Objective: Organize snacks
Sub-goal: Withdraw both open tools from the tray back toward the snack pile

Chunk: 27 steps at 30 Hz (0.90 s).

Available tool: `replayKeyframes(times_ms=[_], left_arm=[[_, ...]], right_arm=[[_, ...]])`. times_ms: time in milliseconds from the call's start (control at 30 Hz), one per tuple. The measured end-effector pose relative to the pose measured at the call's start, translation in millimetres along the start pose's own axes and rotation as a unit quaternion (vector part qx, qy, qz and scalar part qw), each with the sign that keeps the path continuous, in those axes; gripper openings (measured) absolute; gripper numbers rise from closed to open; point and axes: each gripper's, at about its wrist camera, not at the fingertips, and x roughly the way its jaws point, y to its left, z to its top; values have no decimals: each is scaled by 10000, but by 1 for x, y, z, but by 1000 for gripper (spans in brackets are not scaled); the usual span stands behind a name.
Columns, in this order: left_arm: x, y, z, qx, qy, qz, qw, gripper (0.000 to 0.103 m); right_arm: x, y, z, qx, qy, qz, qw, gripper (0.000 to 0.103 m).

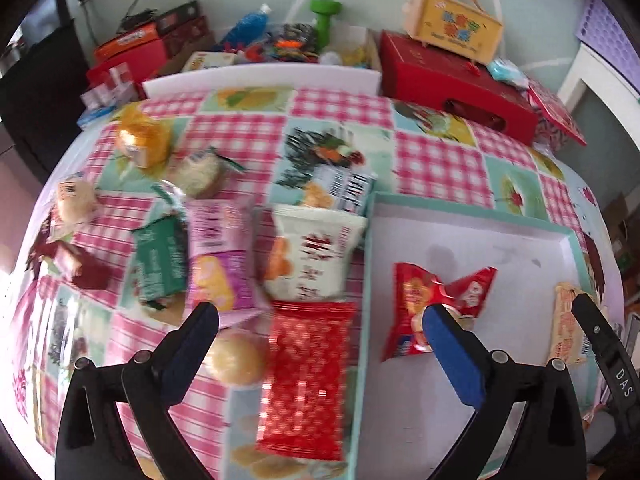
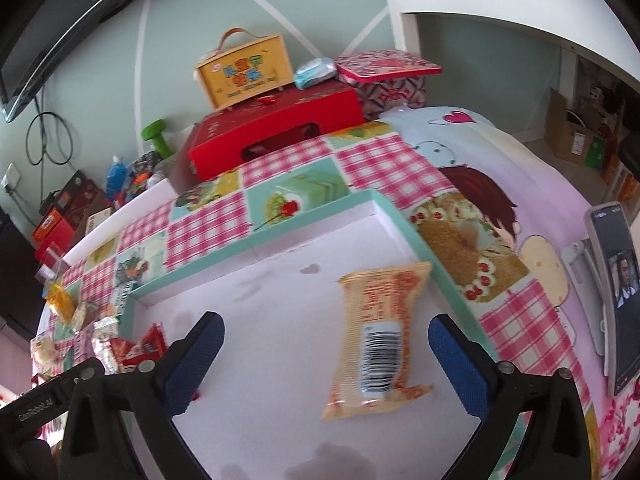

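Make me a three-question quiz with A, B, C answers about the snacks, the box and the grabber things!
1. Where is the yellow snack packet?
A. inside the teal box
B. on the red case
C. on the floor

2. How many packets lie inside the box?
A. none
B. two
C. five

3. How is the right hand-held gripper?
A. shut on a packet
B. open
C. out of sight

Answers: 1 A, it lies on the box's white floor. 2 B, the yellow one and a red packet. 3 B, its pads stand wide apart, gripping nothing.

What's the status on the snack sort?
Left gripper open, empty. Right gripper open over the yellow packet in the tray. Red packet also in. Rest on the cloth, nothing blocking.
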Motion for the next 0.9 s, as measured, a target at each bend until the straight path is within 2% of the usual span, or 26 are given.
replayKeyframes(times_ms=[167,433,567,800,900], left_arm=[[-11,25,-1,-87,-194,161,9996,102],[-9,65,-9,-142,-145,582,9981,102],[-7,88,-12,-321,-38,716,9969,102],[-11,125,-17,-602,-70,955,9936,102],[-10,139,-17,-750,-13,1034,9918,102]], right_arm=[[-4,19,-4,-171,27,121,9998,103],[-6,56,-15,-642,246,176,9975,103],[-5,79,-25,-906,423,374,9943,103],[-10,127,-45,-1357,568,718,9865,103],[-12,147,-55,-1476,669,1002,9817,103]])
